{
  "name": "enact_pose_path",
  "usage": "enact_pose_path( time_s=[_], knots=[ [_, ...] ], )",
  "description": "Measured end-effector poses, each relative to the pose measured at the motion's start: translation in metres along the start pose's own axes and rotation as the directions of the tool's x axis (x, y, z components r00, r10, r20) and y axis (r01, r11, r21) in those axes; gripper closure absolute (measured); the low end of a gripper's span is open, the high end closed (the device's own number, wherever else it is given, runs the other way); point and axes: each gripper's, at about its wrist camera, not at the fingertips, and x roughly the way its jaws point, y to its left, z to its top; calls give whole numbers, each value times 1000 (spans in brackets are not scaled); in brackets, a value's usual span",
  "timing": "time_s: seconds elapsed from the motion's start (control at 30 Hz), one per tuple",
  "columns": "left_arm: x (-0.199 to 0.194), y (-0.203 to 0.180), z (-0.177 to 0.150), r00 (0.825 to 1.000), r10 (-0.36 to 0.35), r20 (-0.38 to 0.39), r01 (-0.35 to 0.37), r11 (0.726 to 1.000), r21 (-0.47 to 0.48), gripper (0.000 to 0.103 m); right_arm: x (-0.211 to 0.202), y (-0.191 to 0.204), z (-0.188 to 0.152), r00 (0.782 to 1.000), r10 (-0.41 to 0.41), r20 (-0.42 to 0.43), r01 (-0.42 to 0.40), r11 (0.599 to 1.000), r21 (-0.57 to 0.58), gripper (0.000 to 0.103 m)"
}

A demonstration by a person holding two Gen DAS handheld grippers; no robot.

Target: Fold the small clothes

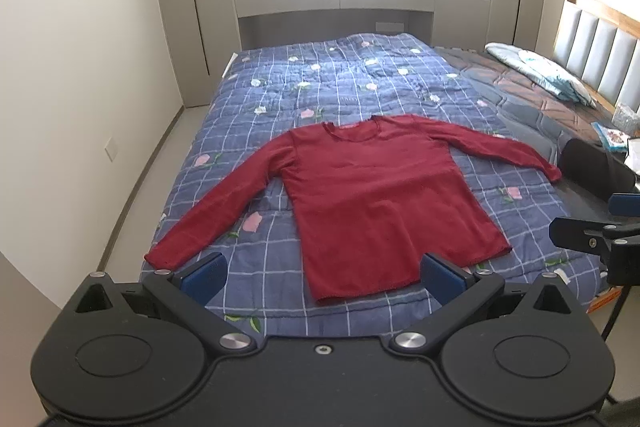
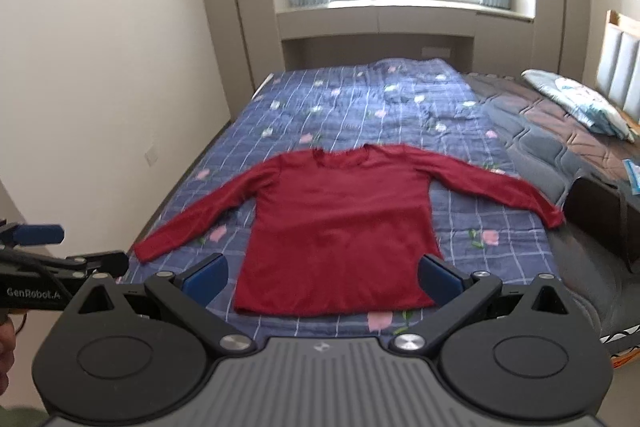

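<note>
both claws hang spread wide and empty above the near edge of the bed: left gripper (image 1: 323, 277), right gripper (image 2: 322, 277) (blue pads showing). just beyond them the red long-sleeved top (image 1: 372, 195) lies flat, sleeves out, on the blue checked quilt (image 1: 360, 75).

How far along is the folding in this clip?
Done: the red long-sleeved top lies spread flat on the blue checked quilt, both sleeves out. In hand: nothing; the left gripper and right gripper are open, short of the hem. Left: every fold, sleeves and body.
</note>
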Motion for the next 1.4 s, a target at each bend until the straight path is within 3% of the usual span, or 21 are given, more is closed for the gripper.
enact_pose_path(
  time_s=[0.4,0.73,1.03,1.27,1.4],
  knots=[
    [-21,6,34,998,-7,61,8,1000,-16,1,-12,-19,24,991,-26,129,16,997,82,0],
    [13,1,53,1000,1,0,-1,1000,-31,1,30,-48,36,994,-36,103,20,988,155,0],
    [93,-16,82,991,35,-131,-43,997,-60,1,132,-115,53,999,-34,-41,43,968,247,0],
    [197,-46,122,972,69,-223,-96,989,-110,1,224,-202,64,987,-90,-136,128,944,304,0],
    [266,-69,148,968,69,-242,-101,987,-123,1,274,-262,65,972,-167,-164,219,900,376,0]
  ],
)
